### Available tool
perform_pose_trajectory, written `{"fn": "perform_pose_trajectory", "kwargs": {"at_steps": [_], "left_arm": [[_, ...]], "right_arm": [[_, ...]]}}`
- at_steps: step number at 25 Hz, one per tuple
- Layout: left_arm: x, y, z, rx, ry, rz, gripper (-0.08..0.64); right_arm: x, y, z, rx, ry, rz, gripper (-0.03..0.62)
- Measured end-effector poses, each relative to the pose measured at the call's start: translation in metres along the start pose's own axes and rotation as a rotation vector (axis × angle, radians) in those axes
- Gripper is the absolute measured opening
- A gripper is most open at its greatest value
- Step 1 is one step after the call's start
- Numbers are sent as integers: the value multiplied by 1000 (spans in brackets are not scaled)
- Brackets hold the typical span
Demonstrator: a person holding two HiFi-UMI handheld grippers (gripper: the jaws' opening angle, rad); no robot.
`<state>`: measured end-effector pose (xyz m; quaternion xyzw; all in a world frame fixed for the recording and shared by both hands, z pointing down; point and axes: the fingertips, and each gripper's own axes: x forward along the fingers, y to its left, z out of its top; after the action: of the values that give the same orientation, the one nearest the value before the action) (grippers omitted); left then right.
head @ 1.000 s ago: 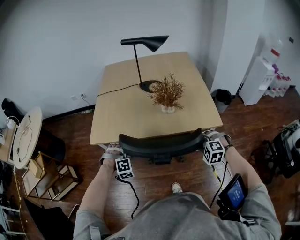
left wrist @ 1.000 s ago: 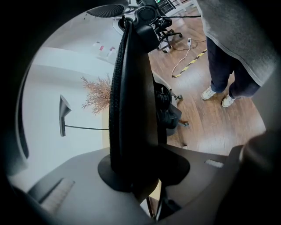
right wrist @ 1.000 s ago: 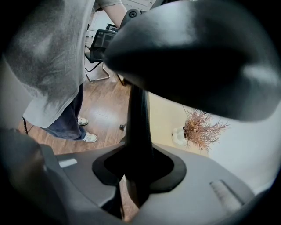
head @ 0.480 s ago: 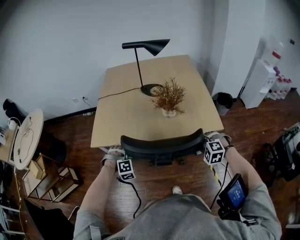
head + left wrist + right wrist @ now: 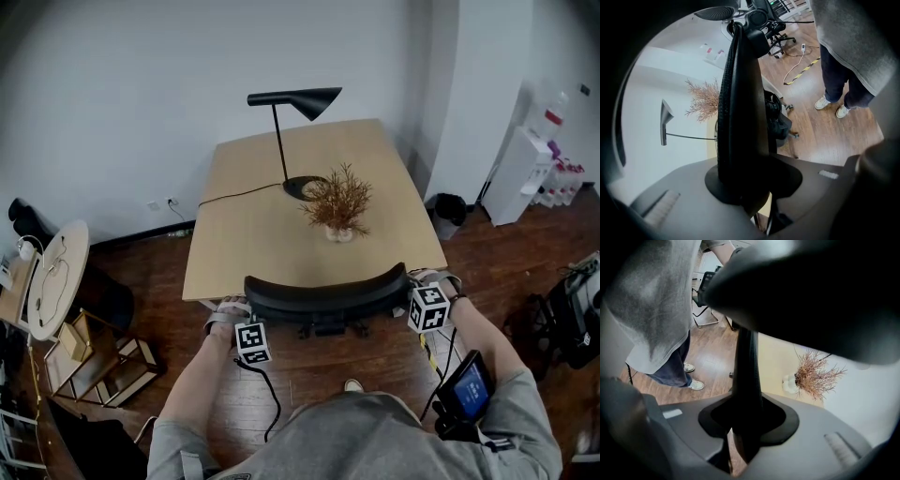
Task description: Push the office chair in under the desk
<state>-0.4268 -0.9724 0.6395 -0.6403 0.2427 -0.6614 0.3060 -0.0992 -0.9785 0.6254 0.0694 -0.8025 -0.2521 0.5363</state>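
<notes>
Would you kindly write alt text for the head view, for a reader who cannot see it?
From above, a left hand-held gripper and a right hand-held gripper clamp the ends of a black chair back at the near edge of a wooden desk. A lamp and a dried plant stand on it.

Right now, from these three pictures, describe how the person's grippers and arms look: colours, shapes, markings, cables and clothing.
The left gripper and the right gripper each have broad, dark grey jaws. Each carries a white cube printed with black square markers. A black cable hangs from the left one. The person wears a grey short-sleeved top, so the forearms are bare.
</notes>
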Motion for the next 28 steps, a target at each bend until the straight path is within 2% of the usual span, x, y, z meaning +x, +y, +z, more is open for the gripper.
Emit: {"fn": "perform_pose_trajectory", "kwargs": {"at_steps": [4, 6, 10, 13, 18, 21, 23, 25, 28], "left_arm": [[1, 0, -1, -6, 1, 3, 80], [1, 3, -1, -37, -3, 25, 87], [-9, 14, 1, -166, -53, 121, 130], [-23, 20, -1, -228, -77, 193, 167], [-52, 20, -14, -380, -123, 267, 220], [-81, 20, -19, -528, -187, 326, 207], [-107, 25, -21, -674, -256, 378, 116], [-135, 30, -18, -845, -354, 402, 97], [-177, 33, -1, -1070, -553, 391, 44]], "right_arm": [[0, -1, 1, 6, -3, 0, 124], [1, -1, 1, 22, -4, -3, 134], [-2, 1, 1, 62, -14, -17, 191], [-11, 1, 3, 100, -39, -46, 244], [-43, -13, 8, 188, -89, -160, 255], [-73, -18, 13, 261, -139, -258, 253], [-96, -20, 21, 347, -216, -326, 242], [-122, -20, 32, 458, -327, -388, 218], [-161, -10, 48, 648, -509, -460, 183]]}}
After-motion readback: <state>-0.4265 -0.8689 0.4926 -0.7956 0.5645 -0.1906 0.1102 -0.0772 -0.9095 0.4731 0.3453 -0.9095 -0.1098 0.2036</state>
